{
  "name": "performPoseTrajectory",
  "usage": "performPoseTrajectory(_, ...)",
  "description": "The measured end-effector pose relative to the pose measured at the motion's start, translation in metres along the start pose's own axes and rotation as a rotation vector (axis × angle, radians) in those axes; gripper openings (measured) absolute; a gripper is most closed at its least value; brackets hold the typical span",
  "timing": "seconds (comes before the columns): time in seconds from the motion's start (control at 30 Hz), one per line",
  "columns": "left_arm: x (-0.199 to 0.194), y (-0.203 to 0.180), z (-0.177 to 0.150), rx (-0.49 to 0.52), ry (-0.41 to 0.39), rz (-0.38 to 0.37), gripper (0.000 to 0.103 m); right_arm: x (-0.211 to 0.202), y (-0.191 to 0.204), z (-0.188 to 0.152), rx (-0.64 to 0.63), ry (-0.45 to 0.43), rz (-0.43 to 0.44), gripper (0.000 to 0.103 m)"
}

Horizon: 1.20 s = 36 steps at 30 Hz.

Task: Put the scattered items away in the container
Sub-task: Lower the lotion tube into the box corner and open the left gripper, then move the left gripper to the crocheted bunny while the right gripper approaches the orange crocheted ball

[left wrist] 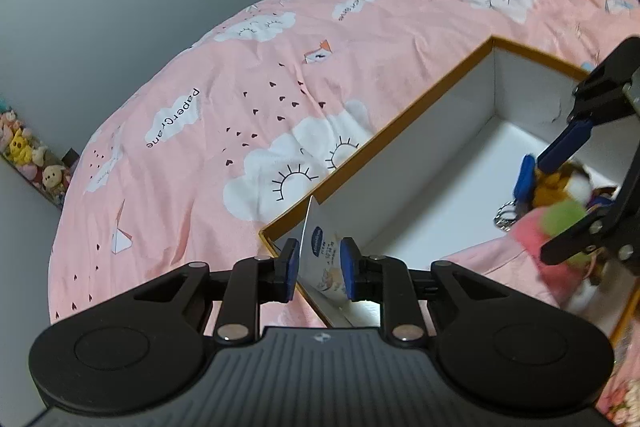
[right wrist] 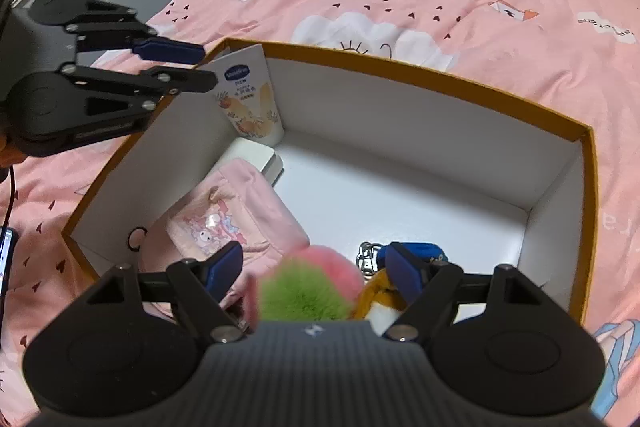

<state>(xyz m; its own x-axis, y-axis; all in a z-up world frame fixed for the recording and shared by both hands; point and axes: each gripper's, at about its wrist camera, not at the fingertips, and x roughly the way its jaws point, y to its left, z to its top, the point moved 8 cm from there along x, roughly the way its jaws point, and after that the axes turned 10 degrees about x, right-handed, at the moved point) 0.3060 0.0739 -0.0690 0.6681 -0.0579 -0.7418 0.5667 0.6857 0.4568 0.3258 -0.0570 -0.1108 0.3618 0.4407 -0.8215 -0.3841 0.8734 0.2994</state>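
Tube: white lotion tube standing upright in the box's far left corner, leaning on the wall.
Left gripper: jaws narrowly parted, one pad on each side of the tube's crimped top; pads appear clear of it, no grip.
Right gripper: jaws wide, low inside the box, a pink-and-green plush ball between them; contact unclear.
Box: orange-rimmed, white inside, resting on the pink bedspread.
Other contents: pink pouch, white block, keyring.
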Motion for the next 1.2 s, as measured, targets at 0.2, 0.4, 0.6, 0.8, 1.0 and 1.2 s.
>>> performPoseTrajectory(0.2,-0.026,-0.002,0.003,-0.075,-0.001,-0.005,0.026,-0.011,0.004,0.000,0.016,-0.013,-0.012,0.080)
performPoseTrajectory(0.4,-0.056,-0.006,0.004,-0.171,-0.005,-0.003,0.028,-0.033,0.009,-0.002,0.021,-0.065,-0.027,0.080)
performPoseTrajectory(0.6,-0.087,-0.022,0.003,-0.276,-0.026,-0.038,0.031,-0.064,0.017,-0.004,0.020,-0.173,-0.054,0.080)
performPoseTrajectory(0.8,-0.120,-0.051,-0.002,-0.338,-0.085,-0.109,0.032,-0.102,0.026,-0.023,0.024,-0.333,-0.039,0.080)
performPoseTrajectory(1.0,-0.141,-0.082,-0.019,-0.394,-0.134,-0.178,0.032,-0.129,0.034,-0.062,0.029,-0.431,-0.020,0.073)
performPoseTrajectory(1.2,-0.138,-0.121,-0.050,-0.453,-0.088,-0.281,0.032,-0.125,0.035,-0.119,0.043,-0.370,-0.032,0.066)
